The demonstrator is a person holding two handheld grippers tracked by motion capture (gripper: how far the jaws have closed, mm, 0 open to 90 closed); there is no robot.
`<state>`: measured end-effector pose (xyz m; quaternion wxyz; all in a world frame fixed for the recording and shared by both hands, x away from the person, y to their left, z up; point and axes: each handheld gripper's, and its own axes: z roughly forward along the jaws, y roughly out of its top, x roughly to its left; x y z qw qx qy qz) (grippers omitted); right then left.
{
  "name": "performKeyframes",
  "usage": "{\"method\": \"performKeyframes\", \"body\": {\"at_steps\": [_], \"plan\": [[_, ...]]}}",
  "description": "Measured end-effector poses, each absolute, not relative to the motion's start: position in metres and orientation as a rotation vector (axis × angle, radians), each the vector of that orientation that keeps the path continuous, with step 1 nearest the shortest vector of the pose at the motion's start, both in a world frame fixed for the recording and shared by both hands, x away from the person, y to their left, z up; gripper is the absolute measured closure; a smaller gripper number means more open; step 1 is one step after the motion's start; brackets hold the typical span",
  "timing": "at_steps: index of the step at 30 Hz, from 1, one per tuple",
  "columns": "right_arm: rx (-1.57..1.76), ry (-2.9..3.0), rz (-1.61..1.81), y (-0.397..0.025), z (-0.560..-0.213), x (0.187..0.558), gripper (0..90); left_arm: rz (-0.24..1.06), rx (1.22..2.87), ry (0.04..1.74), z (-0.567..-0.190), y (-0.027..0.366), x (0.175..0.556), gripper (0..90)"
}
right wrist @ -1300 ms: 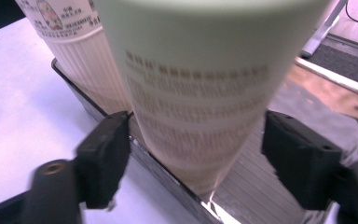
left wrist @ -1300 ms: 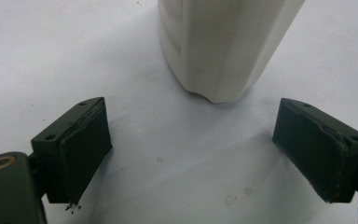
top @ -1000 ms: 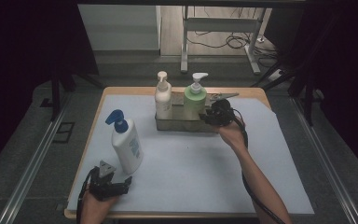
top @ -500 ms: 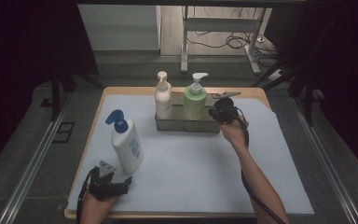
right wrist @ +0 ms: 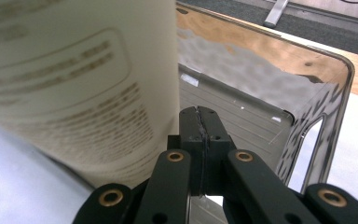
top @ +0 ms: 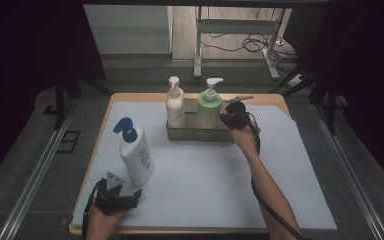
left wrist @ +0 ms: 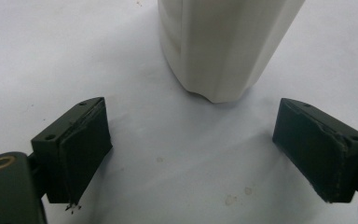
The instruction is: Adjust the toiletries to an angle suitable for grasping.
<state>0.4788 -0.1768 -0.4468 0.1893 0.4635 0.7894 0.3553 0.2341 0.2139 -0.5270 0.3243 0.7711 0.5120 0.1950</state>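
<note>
My right gripper (top: pixel 231 116) is pinched closed, empty, beside the green bottle (top: pixel 209 107) in the tray (top: pixel 195 134); left gripper (top: pixel 125 199) gapes wide near the white bottle (top: pixel 136 157).

Print on green bottle (right wrist: pixel 74 79) blurred, unreadable.

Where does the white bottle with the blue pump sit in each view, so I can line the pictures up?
High view: the white bottle stands left of centre, just ahead of the left gripper.
Left gripper view: its base is at top centre, beyond the open jaws.
Right gripper view: the bottle at left is another one, the green bottle in the tray.
Shared landmark: the white sheet covering the table.
</note>
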Motion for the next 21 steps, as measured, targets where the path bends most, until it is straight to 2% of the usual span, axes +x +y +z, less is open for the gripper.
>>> {"method": "performKeyframes", "body": {"at_steps": [21], "plan": [[1.356,2.258,1.047,-0.161,-0.454,0.486,89.8,0.511,2.022,1.344,-0.527,0.214,0.234,10.7]]}}
